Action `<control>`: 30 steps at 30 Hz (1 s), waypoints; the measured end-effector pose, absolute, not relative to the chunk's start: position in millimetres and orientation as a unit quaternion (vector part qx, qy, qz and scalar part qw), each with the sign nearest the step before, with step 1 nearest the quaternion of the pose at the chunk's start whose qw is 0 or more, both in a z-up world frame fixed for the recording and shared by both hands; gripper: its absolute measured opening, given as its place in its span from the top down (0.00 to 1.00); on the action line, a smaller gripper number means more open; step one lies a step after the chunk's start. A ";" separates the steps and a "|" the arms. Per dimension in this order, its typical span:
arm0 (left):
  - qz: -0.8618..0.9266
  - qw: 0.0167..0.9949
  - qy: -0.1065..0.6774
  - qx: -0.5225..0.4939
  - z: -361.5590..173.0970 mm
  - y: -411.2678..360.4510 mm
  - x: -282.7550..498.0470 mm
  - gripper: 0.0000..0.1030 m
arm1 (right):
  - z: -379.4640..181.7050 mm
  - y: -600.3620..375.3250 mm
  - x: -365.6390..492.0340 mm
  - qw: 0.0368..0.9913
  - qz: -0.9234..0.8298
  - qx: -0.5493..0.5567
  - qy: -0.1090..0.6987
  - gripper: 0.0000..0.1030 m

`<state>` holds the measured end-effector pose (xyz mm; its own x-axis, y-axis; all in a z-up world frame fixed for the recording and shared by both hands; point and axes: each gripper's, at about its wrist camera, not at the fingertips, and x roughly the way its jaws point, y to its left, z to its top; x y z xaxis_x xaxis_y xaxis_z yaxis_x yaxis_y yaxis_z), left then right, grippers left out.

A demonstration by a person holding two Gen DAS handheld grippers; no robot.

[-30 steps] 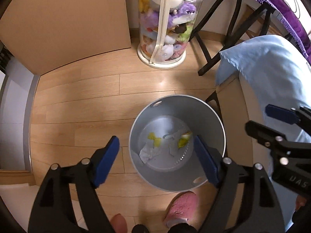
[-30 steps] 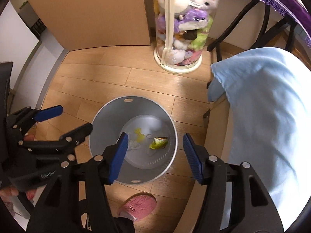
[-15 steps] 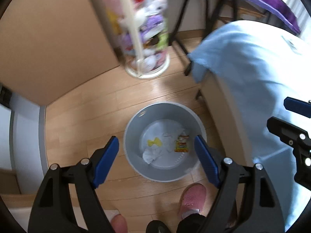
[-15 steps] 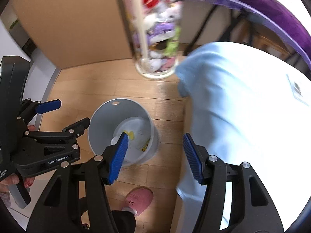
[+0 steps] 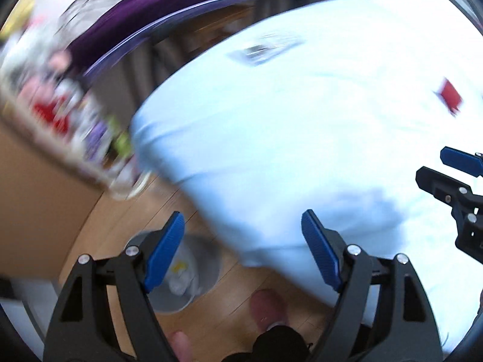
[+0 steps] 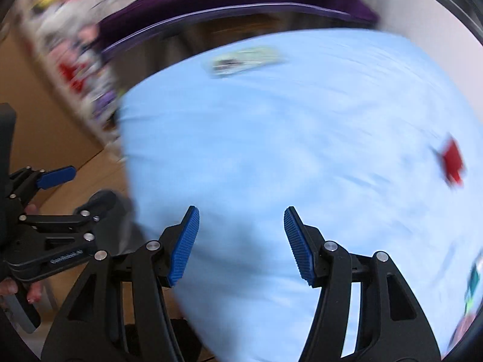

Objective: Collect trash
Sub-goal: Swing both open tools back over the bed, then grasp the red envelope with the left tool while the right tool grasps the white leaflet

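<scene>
Both views are motion-blurred. My left gripper [image 5: 243, 253] is open and empty, above the edge of a table draped in light blue cloth [image 5: 286, 138]. The grey trash bin [image 5: 193, 283] with scraps inside sits on the floor at lower left. My right gripper [image 6: 241, 242] is open and empty over the blue cloth [image 6: 286, 157]. On the cloth lie a red wrapper [image 6: 452, 161], also in the left wrist view [image 5: 449, 96], and a pale wrapper [image 6: 244, 60], also in the left wrist view [image 5: 265, 49]. Colourful litter [image 6: 471, 286] lies at the right edge.
A clear tube of plush toys [image 5: 75, 114] stands at left by a brown panel [image 5: 33, 211]. A purple-covered table [image 6: 229, 3] is behind. My pink slipper [image 5: 267, 304] is on the wooden floor. The left gripper shows in the right wrist view [image 6: 54, 211].
Both grippers have swung up and right, from over the trash bin to over the blue cloth. The bin has slid to the lower left. Both stay open.
</scene>
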<state>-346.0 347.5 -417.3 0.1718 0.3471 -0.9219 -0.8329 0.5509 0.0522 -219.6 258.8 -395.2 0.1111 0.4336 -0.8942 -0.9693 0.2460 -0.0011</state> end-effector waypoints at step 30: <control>0.189 0.835 0.513 -0.067 -386.3 128.3 99.4 0.23 | -377.4 -55.4 170.8 0.853 0.214 -0.163 0.447 0.45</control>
